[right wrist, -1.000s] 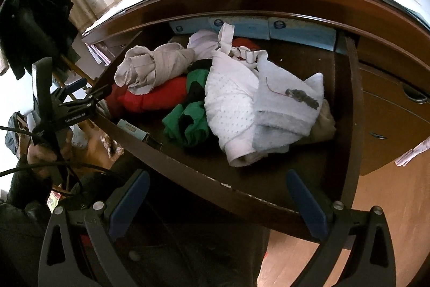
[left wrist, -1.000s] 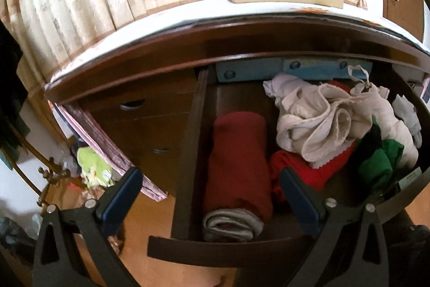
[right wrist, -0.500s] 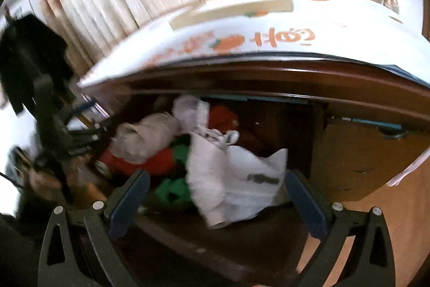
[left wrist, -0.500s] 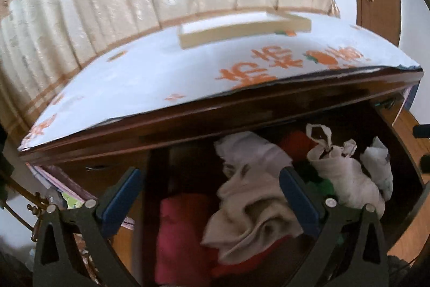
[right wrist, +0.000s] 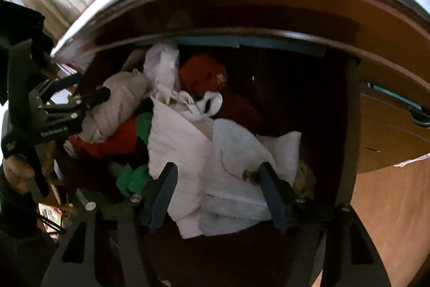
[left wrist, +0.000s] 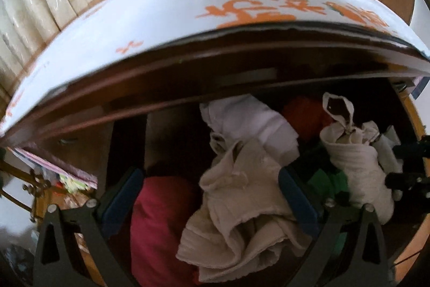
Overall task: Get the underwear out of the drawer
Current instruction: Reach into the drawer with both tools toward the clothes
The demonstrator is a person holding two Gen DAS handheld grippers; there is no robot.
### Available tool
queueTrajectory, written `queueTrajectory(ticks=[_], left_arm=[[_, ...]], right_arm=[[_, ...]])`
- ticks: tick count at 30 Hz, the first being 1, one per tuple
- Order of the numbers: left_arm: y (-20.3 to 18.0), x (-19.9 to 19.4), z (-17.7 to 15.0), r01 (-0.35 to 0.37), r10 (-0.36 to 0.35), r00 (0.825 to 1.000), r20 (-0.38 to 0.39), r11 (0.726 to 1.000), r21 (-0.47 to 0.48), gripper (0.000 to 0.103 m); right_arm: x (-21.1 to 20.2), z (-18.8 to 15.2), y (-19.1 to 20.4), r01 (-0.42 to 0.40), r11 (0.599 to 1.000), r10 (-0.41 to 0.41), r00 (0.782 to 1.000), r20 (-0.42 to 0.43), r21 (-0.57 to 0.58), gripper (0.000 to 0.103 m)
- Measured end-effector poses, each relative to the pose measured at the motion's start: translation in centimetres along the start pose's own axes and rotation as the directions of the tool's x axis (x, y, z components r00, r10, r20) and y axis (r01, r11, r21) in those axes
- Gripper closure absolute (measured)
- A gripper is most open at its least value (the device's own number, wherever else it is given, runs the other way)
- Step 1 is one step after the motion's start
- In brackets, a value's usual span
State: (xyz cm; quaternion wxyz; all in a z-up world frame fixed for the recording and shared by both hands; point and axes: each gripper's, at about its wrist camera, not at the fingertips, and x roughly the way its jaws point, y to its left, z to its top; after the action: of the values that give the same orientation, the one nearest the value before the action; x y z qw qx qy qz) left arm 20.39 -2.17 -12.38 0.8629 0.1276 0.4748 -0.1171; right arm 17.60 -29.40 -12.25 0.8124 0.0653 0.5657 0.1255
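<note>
The dark wooden drawer (right wrist: 346,125) stands open and holds a heap of clothes. In the left wrist view my left gripper (left wrist: 209,195) is open, its blue pads either side of a beige crumpled garment (left wrist: 242,211) beside a dark red roll (left wrist: 161,227). In the right wrist view my right gripper (right wrist: 217,195) is open but narrowed, its pads straddling a white underwear piece (right wrist: 223,174) at the drawer's front. The left gripper also shows in the right wrist view (right wrist: 88,98) over the beige garment (right wrist: 118,104).
Red (right wrist: 201,71) and green (right wrist: 134,179) garments and a white knotted cloth (left wrist: 349,152) lie in the heap. The dresser top carries a white sheet with orange print (left wrist: 242,12). A closed drawer with a handle (right wrist: 419,117) is at the right. Curtains hang behind.
Both grippers have dropped down into the drawer and closer to the clothes. The right gripper's jaws have narrowed around the white piece. The left now straddles the beige garment.
</note>
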Motion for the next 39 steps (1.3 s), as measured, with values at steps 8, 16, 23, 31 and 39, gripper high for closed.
queueTrajectory(ticks=[8,16,23,31,39], left_arm=[[-0.9,0.3,-0.3,0.015,-0.015,1.000,-0.017,1.000,0.024,0.001],[-0.5,0.9,-0.7,0.088,-0.088,0.996,-0.009,0.996,0.006,0.028],[0.5,-0.2,-1.3,0.211,-0.211,0.977,0.028,0.977,-0.022,0.069],[1.2,-2.8,-1.5,0.190,-0.190,0.978,0.082,0.982,0.005,0.074],[0.3,-2.0,-0.8,0.114,-0.116,0.992,0.050,0.993,0.037,0.016]], right_arm=[[0.5,-0.5,0.3,0.046,0.998,-0.047,0.999,-0.018,-0.047,0.038],[-0.2,-0.7,-1.6,0.021,0.999,-0.021,1.000,-0.009,0.040,0.084],[-2.3,-1.2,-1.5,-0.034,0.995,0.027,0.996,0.080,0.089,0.091],[-6.0,-0.6,0.7,-0.093,0.994,0.081,0.978,0.193,0.058,0.092],[-5.3,-0.9,0.6,-0.091,0.992,0.079,0.988,0.131,0.087,0.089]])
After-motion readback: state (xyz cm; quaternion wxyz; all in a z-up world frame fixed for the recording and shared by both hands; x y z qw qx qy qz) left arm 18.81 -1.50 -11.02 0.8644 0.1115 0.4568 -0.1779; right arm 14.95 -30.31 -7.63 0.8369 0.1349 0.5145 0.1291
